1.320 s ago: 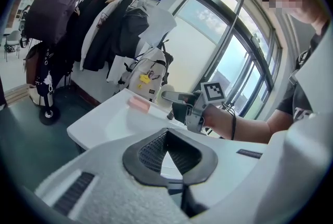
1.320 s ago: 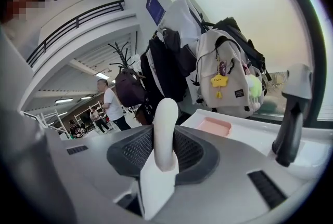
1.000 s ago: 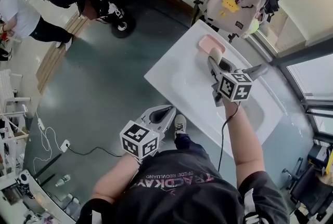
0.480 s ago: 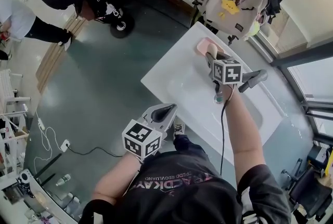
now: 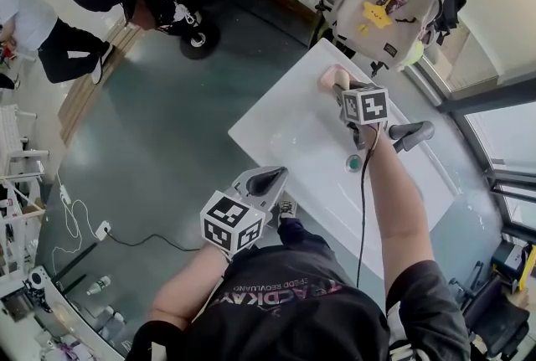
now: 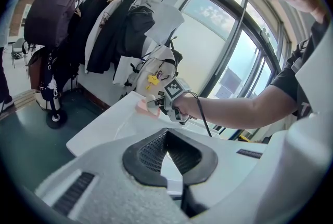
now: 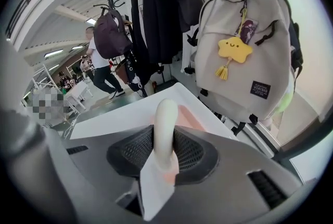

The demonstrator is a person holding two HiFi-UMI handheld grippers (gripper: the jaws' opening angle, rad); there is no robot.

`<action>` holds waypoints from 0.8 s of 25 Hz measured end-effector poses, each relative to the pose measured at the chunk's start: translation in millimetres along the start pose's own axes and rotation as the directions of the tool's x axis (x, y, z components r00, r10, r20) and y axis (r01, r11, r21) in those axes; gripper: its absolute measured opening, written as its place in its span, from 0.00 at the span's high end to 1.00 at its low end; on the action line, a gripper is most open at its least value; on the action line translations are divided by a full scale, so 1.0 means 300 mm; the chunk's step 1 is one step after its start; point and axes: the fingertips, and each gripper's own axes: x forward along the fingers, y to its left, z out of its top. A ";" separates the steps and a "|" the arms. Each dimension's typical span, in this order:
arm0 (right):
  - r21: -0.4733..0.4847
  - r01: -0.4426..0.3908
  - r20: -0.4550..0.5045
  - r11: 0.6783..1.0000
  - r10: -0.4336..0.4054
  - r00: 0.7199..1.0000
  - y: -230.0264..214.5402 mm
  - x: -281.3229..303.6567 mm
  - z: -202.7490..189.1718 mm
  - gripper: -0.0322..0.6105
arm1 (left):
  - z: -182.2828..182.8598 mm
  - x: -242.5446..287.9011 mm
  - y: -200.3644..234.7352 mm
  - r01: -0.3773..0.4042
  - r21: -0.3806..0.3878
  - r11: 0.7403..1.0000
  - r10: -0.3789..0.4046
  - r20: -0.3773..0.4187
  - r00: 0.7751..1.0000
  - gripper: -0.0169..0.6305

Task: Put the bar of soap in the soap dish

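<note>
Over the far corner of the white washbasin [image 5: 276,133], where the pink soap dish [image 7: 193,118] sits: my right gripper [image 7: 165,137] tilts downward, pinching the bar of soap [image 7: 166,108] on edge, positioned to lower it into the dish close beneath. My left gripper [image 6: 167,137], jaws pressed together and empty, waits off the basin's near edge, clear of the work.

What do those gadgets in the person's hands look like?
Both the left gripper and right gripper are light grey plastic pincers with dark ribbed pads. Each carries a white cube with black square markers. A thin black cable trails from the right one. The person wears a black short-sleeved shirt.
</note>
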 end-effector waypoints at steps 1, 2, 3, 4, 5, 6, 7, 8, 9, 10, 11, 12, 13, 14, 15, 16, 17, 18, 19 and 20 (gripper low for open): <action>0.000 -0.011 -0.016 1.000 0.011 1.000 0.001 0.006 -0.005 0.78 | 0.000 0.002 0.003 -0.001 -0.002 1.000 0.001 0.000 1.000 0.96; 0.000 -0.024 -0.033 1.000 0.024 0.999 0.003 0.012 -0.008 0.78 | 0.000 0.004 0.007 -0.002 -0.005 1.000 0.002 -0.001 1.000 0.96; -0.002 -0.038 -0.050 0.999 0.038 0.998 0.006 0.016 -0.009 0.78 | 0.000 0.005 0.011 -0.003 -0.008 1.000 0.003 -0.001 1.000 0.96; -0.007 -0.051 -0.067 0.999 0.050 0.996 0.009 0.020 -0.009 0.78 | -0.001 0.007 0.013 -0.004 -0.011 1.000 0.004 -0.001 1.000 0.96; -0.014 -0.061 -0.085 0.998 0.059 0.995 0.010 0.023 -0.008 0.78 | -0.002 0.008 0.014 -0.005 -0.014 1.000 0.005 -0.001 1.000 0.96; -0.021 -0.067 -0.102 0.998 0.065 0.993 0.010 0.027 -0.007 0.78 | -0.002 0.010 0.015 -0.005 -0.016 1.000 0.005 0.000 1.000 0.96; -0.027 -0.070 -0.118 0.997 0.066 0.991 0.008 0.030 -0.007 0.78 | -0.002 0.011 0.016 -0.006 -0.018 1.000 0.006 0.001 1.000 0.96; -0.034 -0.070 -0.132 0.997 0.065 0.989 0.005 0.032 -0.007 0.78 | -0.001 0.011 0.016 -0.006 -0.020 1.000 0.006 0.003 1.000 0.96; -0.040 -0.068 -0.144 0.997 0.062 0.988 0.002 0.034 -0.006 0.78 | 0.001 0.011 0.016 -0.005 -0.021 1.000 0.005 0.005 1.000 0.96; -0.048 -0.064 -0.152 0.997 0.056 0.987 -0.002 0.035 -0.004 0.78 | 0.002 0.010 0.016 -0.005 -0.021 1.000 0.005 0.007 1.000 0.96; -0.056 -0.059 -0.158 0.997 0.050 0.986 -0.006 0.035 -0.002 0.78 | 0.004 0.009 0.017 -0.006 -0.021 1.000 0.006 0.008 1.000 0.96; -0.062 -0.055 -0.162 0.997 0.044 0.986 -0.010 0.033 0.000 0.78 | 0.005 0.007 0.017 -0.007 -0.022 1.000 0.007 0.009 1.000 0.96; -0.065 -0.050 -0.164 0.997 0.038 0.986 -0.015 0.032 0.001 0.78 | 0.006 0.005 0.018 -0.009 -0.023 1.000 0.009 0.009 1.000 0.96; -0.066 -0.044 -0.166 0.997 0.032 0.986 -0.021 0.031 0.002 0.78 | 0.006 0.004 0.020 -0.010 -0.025 1.000 0.011 0.009 1.000 0.96; -0.066 -0.037 -0.165 0.997 0.025 0.986 -0.027 0.029 0.003 0.77 | 0.005 0.004 0.022 -0.012 -0.027 1.000 0.012 0.009 1.000 0.96; -0.066 -0.028 -0.162 0.997 0.017 0.987 -0.033 0.027 0.004 0.77 | 0.004 0.004 0.023 -0.013 -0.028 1.000 0.013 0.008 1.000 0.96; -0.064 -0.018 -0.157 0.998 0.007 0.988 -0.040 0.025 0.005 0.77 | 0.002 0.004 0.024 -0.012 -0.029 1.000 0.013 0.008 1.000 0.96; -0.062 -0.004 -0.148 0.998 -0.005 0.989 -0.047 0.021 0.008 0.77 | 0.002 0.004 0.024 -0.012 -0.029 1.000 0.012 0.007 1.000 0.96; -0.061 0.011 -0.137 0.998 -0.020 0.990 -0.054 0.017 0.011 0.76 | 0.001 0.004 0.023 -0.010 -0.029 1.000 0.011 0.006 1.000 0.96; -0.062 0.029 -0.125 0.998 -0.037 0.991 -0.062 0.012 0.015 0.75 | 0.001 0.003 0.022 -0.009 -0.028 1.000 0.009 0.006 1.000 0.96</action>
